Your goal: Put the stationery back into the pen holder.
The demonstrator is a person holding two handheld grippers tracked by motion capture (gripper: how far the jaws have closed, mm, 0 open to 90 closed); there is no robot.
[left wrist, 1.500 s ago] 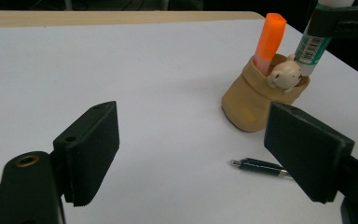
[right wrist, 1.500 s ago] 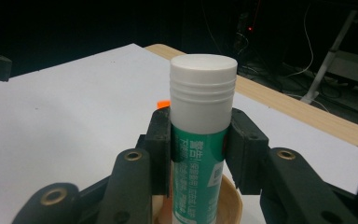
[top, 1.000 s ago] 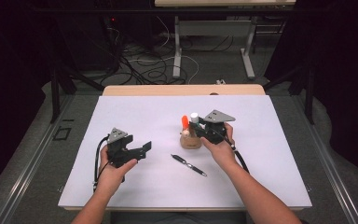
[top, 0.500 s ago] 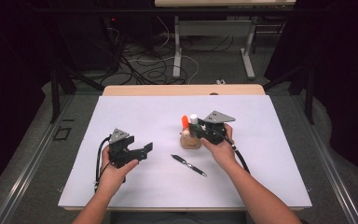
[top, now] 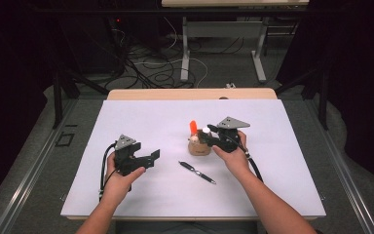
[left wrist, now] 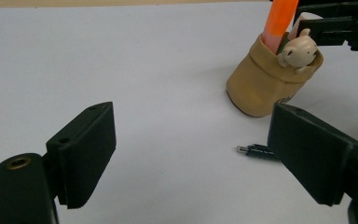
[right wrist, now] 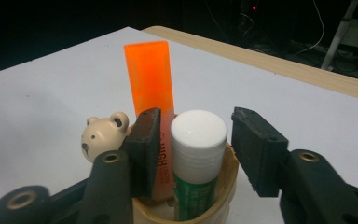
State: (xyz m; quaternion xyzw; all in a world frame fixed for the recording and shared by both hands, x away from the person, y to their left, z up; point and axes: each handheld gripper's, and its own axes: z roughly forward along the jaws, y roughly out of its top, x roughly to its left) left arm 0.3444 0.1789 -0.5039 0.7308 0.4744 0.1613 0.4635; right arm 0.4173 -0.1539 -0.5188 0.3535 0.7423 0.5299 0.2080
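Glue stick (right wrist: 196, 154) and highlighter (right wrist: 150, 79) stand in the cup (top: 199, 147); right gripper (right wrist: 196, 149), jaws just opening, straddles the stick unclamped; pen (top: 197, 172) lies beside the cup; left gripper (left wrist: 191, 154) gapes, idle.

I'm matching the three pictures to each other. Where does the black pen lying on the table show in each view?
High view: the black pen lies centre, below the tan holder.
Left gripper view: its tip pokes out beside the right-hand jaw, below the holder.
Right gripper view: not in it.
Shared landmark: the orange highlighter standing in the holder.
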